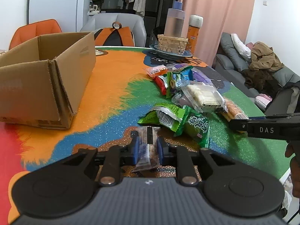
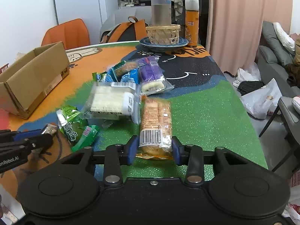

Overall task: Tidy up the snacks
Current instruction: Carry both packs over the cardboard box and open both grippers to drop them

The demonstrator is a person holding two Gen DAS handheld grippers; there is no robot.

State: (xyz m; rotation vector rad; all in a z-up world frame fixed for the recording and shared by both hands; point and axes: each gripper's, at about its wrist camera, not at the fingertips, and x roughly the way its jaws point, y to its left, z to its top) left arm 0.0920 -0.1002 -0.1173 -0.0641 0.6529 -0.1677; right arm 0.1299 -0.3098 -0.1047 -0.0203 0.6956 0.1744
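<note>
A pile of snack packets [image 1: 187,93] lies on the colourful table mat [image 1: 112,97]. My left gripper [image 1: 147,148] is shut on a small clear-wrapped dark snack bar [image 1: 148,146] near the table's front edge; it shows again at the left of the right wrist view, left gripper [image 2: 46,133]. My right gripper [image 2: 154,150] is shut on a long orange cracker packet [image 2: 156,123] with a barcode, lying on the green part of the mat; in the left wrist view the right gripper [image 1: 234,125] reaches in from the right edge. An open cardboard box [image 1: 45,82] stands at the left.
A woven basket [image 2: 163,34] on a blue plate [image 2: 182,42] holds a tall bottle at the table's far end, beside an orange can [image 2: 191,21]. Green packets [image 2: 75,125] and a white wafer pack [image 2: 110,101] lie between the grippers. Chairs, a backpack and a sofa surround the table.
</note>
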